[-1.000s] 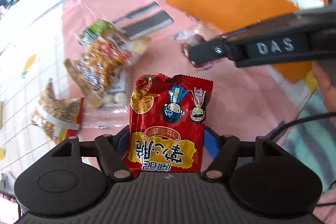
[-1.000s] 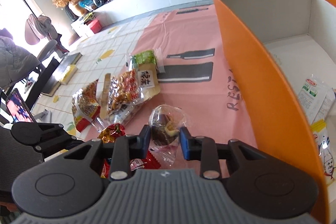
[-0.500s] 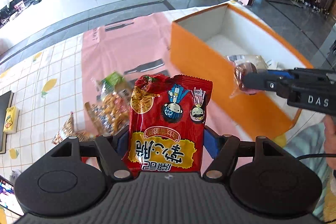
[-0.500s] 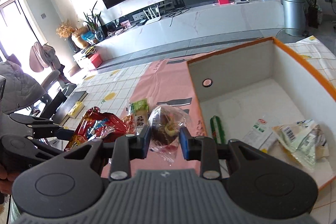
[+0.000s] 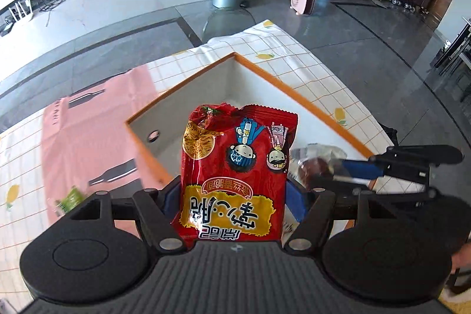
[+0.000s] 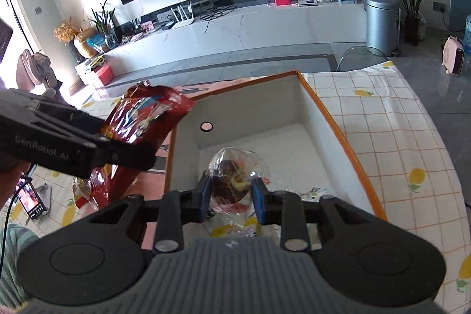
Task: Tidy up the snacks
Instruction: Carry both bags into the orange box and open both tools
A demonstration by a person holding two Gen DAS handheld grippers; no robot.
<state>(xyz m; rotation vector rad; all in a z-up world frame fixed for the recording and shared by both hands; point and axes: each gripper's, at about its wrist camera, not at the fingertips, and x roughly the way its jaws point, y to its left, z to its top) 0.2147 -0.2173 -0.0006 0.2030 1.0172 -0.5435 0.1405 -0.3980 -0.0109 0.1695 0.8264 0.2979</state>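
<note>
The red snack bag (image 5: 235, 175) conceals the center of the orange box (image 5: 321, 114) floor. At lower left, a green packet (image 5: 69, 199) is blurred and partly hidden behind the left gripper (image 5: 234, 196). Packets (image 6: 235, 228) beneath the right gripper (image 6: 231, 193) are unreadable.

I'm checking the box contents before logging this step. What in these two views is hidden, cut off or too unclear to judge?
- Left wrist view: the red snack bag in the left gripper covers most of the orange box floor.
- Right wrist view: the right gripper and its clear-wrapped snack hide the packets below; their labels are unreadable.
- Left wrist view: the green packet is blurred and partly hidden by the gripper body.
</note>
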